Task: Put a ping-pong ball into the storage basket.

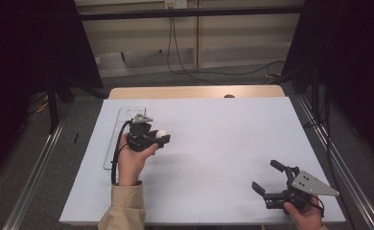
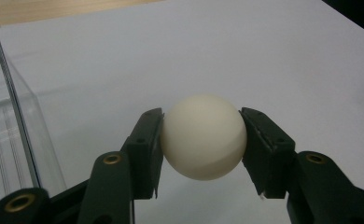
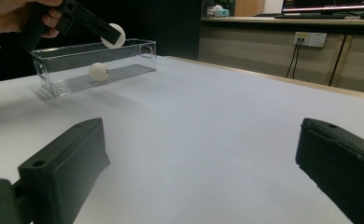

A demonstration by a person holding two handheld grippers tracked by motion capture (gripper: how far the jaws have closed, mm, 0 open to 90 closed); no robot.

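High view, left to right. No brand, label or writing can be read anywhere. At centre left, the left gripper [image 1: 162, 137] is clamped on a small cream-white ball [image 1: 161, 134], held above the white tabletop [image 1: 223, 143] just right of a clear rectangular plastic box [image 1: 122, 115] that lies along the sheet's left side. In the left gripper view both black pads [image 2: 145, 149] press the sides of the ball, and the box's wall is cut off at the left edge. At lower right, the right gripper [image 1: 266, 178] rests low over the sheet with its jaws standing wide apart and nothing between them; its hand is cut off by the bottom edge. In the right gripper view, upper left, a second white ball [image 3: 98, 71] lies inside the box, below the held one. The white sheet covers a pale wooden table [image 1: 194, 92] whose far edge shows at top centre. Beyond it are grey floor, black cables [image 1: 185, 67], beige wall panels and dark curtains [image 1: 31, 48] on both sides. A wall socket [image 3: 310, 38] sits in the upper right of the right gripper view; its markings are too small to read.
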